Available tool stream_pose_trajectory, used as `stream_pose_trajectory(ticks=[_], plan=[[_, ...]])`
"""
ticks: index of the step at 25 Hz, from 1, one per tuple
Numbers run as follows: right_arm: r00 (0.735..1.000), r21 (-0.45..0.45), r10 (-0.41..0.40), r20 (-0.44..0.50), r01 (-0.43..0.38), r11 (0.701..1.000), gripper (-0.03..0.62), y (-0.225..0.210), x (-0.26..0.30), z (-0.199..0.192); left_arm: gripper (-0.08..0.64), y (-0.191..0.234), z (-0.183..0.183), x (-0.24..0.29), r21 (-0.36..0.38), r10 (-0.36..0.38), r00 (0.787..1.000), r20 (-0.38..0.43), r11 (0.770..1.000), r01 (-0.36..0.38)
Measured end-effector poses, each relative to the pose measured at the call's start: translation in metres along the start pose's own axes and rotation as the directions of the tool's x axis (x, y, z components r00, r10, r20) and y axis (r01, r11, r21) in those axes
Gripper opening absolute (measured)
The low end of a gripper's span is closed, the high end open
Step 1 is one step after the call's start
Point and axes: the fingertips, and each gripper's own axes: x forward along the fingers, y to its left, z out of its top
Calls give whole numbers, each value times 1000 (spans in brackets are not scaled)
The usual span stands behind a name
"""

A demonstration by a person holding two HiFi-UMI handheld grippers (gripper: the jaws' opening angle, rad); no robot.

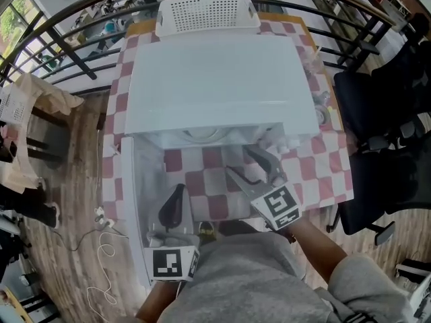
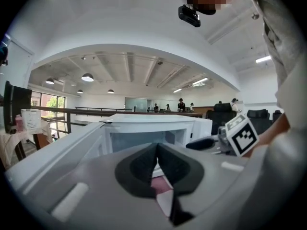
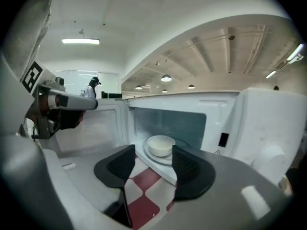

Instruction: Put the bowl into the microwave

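A white bowl [image 3: 160, 145] sits on the glass turntable inside the open white microwave [image 1: 215, 79]; only its rim [image 1: 202, 134] shows in the head view. My right gripper [image 3: 153, 159] points at the cavity from just outside, on the checkered cloth side. Its jaws stand apart with nothing between them, and the bowl lies beyond the fingertips. In the head view the right gripper [image 1: 240, 161] is in front of the opening. My left gripper [image 1: 176, 197] is shut and empty, low beside the open door [image 1: 138, 200]; its shut pads [image 2: 157, 164] face the microwave.
The door swings out to the left over the table's red-and-white checkered cloth [image 1: 202, 180]. A white perforated basket [image 1: 207, 12] stands behind the microwave. Black office chairs [image 1: 377, 113] are to the right, and a railing curves round the back.
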Motion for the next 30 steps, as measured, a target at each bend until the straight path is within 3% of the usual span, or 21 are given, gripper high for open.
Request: stream_pose_trajectory(ticks=[4, 5, 8, 11, 17, 24, 30], plan=[[991, 14, -97, 94, 96, 995, 23, -14, -25, 15, 12, -2, -1, 4, 2, 5, 1000, -7, 1000, -5], [989, 34, -107, 100, 104, 994, 0, -15, -29, 16, 12, -2, -2, 4, 2, 8, 1000, -9, 1000, -8], [991, 95, -64, 118, 52, 994, 0, -10, -34, 15, 12, 0, -4, 5, -3, 26, 1000, -16, 1000, -26], [990, 52, -15, 139, 7, 999, 0, 1, -34, 18, 12, 1, -5, 5, -3, 34, 999, -18, 999, -34], [988, 19, 1, 155, -4, 1000, 0, 13, -39, 25, 12, -7, 2, 2, -5, 8, 1000, 13, 1000, -8], [987, 75, -58, 149, 47, 996, 0, 25, -56, 30, 12, -24, 3, -13, -15, -73, 996, 43, 997, 74], [977, 127, -155, 146, 137, 982, 0, 34, -93, 31, 12, -40, 9, -50, -41, -151, 984, 91, 987, 155]])
